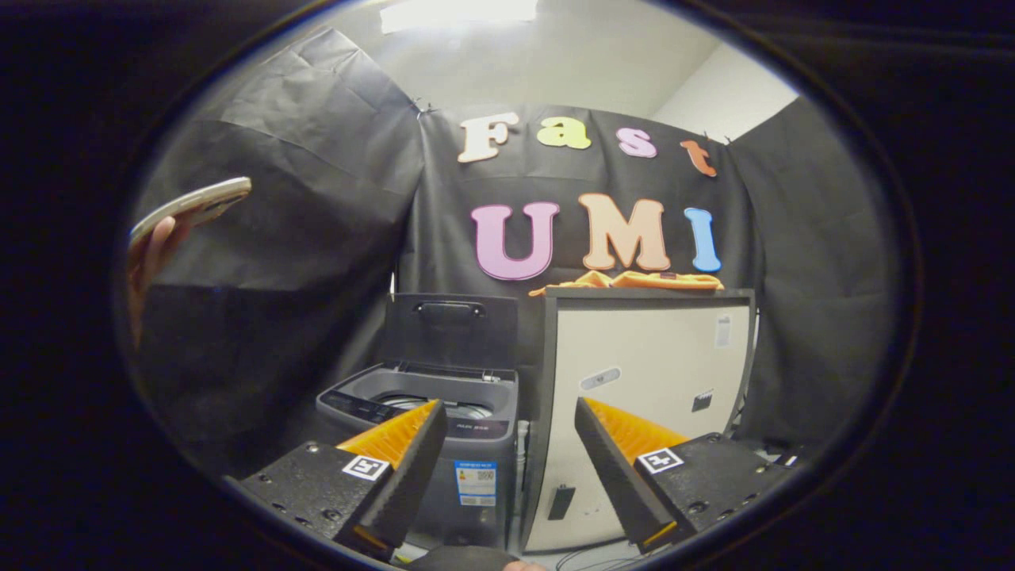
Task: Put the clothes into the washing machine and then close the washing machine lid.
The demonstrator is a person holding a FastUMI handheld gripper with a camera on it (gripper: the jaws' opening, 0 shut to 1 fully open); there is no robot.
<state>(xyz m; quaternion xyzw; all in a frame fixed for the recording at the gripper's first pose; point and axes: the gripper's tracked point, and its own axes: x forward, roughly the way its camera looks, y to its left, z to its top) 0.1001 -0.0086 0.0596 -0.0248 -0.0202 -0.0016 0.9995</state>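
An orange garment (630,281) lies flat on top of a tall white cabinet (650,357), well beyond my fingers. To the cabinet's left stands a small grey top-loading washing machine (444,444) with its lid (450,319) raised upright at the back, so the drum opening shows. My gripper (507,420) is open, fingers wide apart and nothing between them. The left finger (404,452) overlaps the washer's front corner in view; the right finger (618,460) sits across the cabinet's lower front. Both objects are some way ahead.
A hand holding a phone (190,206) is raised off to the left, near the black cloth wall. Cloth walls close in the booth on both sides and behind. Cables lie on the floor by the cabinet's base (587,555).
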